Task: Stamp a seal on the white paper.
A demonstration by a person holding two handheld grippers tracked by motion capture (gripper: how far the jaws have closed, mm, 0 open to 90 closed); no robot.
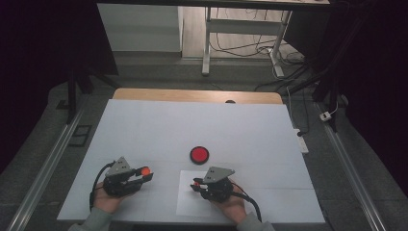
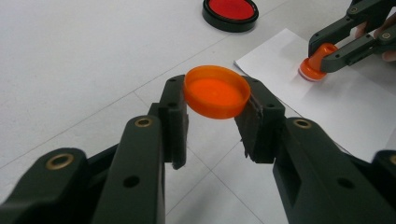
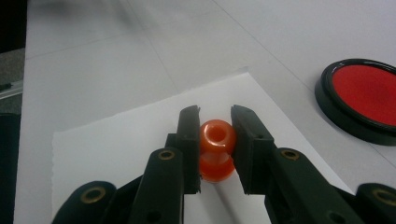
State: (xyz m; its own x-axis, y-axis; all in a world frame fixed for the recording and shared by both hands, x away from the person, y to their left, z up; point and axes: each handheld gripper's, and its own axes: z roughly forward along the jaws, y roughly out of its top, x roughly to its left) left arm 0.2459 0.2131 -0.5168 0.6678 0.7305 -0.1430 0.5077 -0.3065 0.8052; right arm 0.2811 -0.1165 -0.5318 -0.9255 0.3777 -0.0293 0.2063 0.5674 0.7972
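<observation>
An orange round cap (image 2: 215, 91) hangs a little above the white table, hollow side up, and my left gripper (image 2: 217, 100) is shut on its rim. In the high view that left gripper (image 1: 143, 175) sits at the table's front left with the orange cap (image 1: 144, 170) at its tips. My right gripper (image 3: 215, 122) is shut on the neck of a small orange stamp (image 3: 216, 151), which stands with its base on a white paper sheet (image 3: 116, 140). The left gripper view has the right gripper (image 2: 329, 51) and the stamp (image 2: 313, 67) at upper right.
A round black pad with a red face (image 1: 199, 154) lies just beyond the paper sheet (image 1: 192, 204), and appears as the red pad (image 3: 362, 95) to the right of my right jaws. The white table top (image 1: 192, 125) stretches back to a wooden edge.
</observation>
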